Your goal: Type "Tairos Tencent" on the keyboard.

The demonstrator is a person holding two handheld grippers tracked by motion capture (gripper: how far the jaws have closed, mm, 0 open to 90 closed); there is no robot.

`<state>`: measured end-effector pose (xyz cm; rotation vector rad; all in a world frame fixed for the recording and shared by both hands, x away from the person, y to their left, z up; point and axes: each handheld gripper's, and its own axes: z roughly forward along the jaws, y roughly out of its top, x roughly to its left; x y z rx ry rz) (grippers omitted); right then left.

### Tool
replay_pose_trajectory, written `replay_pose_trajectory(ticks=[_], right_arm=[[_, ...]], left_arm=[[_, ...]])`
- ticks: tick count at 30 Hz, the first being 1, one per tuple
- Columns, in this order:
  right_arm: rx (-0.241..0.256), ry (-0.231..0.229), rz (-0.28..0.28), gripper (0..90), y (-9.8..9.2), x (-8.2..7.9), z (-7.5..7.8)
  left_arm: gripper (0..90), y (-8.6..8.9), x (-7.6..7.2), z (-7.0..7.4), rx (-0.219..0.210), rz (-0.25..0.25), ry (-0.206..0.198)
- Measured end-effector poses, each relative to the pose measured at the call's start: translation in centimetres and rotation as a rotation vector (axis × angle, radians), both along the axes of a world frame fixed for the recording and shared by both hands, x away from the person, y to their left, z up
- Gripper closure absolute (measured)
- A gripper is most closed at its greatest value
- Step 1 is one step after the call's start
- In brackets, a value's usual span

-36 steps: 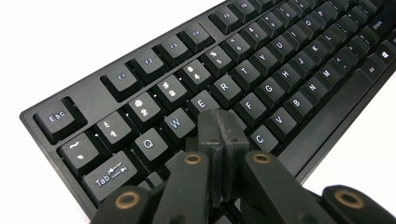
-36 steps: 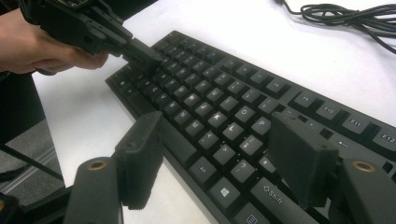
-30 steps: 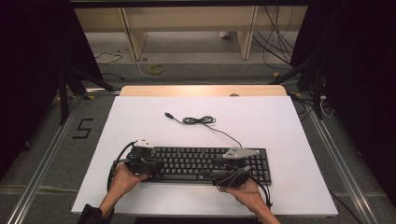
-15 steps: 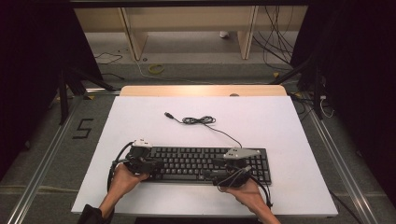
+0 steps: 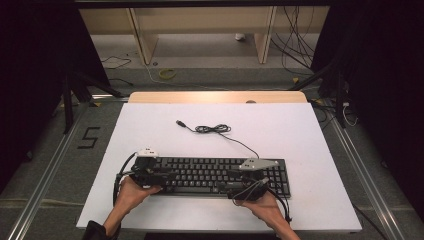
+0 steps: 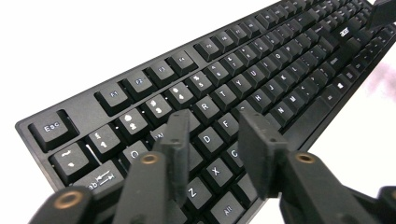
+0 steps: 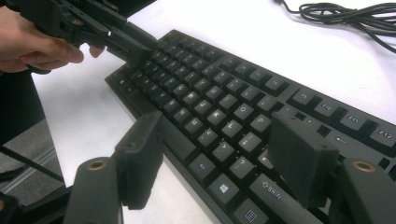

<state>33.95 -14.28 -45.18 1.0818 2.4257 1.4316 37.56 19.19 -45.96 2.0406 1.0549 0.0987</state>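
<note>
Nothing moved: both grippers stay open over keyboard.

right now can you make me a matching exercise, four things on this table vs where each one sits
Things:
1. keyboard
2. left gripper
3. right gripper
4. USB plug

Places:
A. over the keyboard's right half
B. on bare table beyond the keyboard
C. along the table's near edge
D. over the keyboard's left end

Pairs: 1-C, 2-D, 3-A, 4-B

left gripper | fingers apart | over keyboard left keys
</note>
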Motion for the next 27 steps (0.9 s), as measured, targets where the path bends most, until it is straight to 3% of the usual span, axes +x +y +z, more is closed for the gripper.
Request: replay_pose_trajectory(ticks=[9,19,27], right_arm=[[0.001,0.003,0.001,36.7,0.1,0.0,0.1],[0.000,0.006,0.018,40.3,0.9,0.2,-0.1],[-0.003,0.010,0.041,51.5,1.9,0.5,-0.2]], left_arm=[[41.9,0.2,-0.5,0.3,-0.050,0.022,-0.033],[36.2,0.4,-1.0,0.5,-0.088,0.032,-0.057],[33.4,0.6,-1.3,0.4,-0.087,0.037,-0.058]])
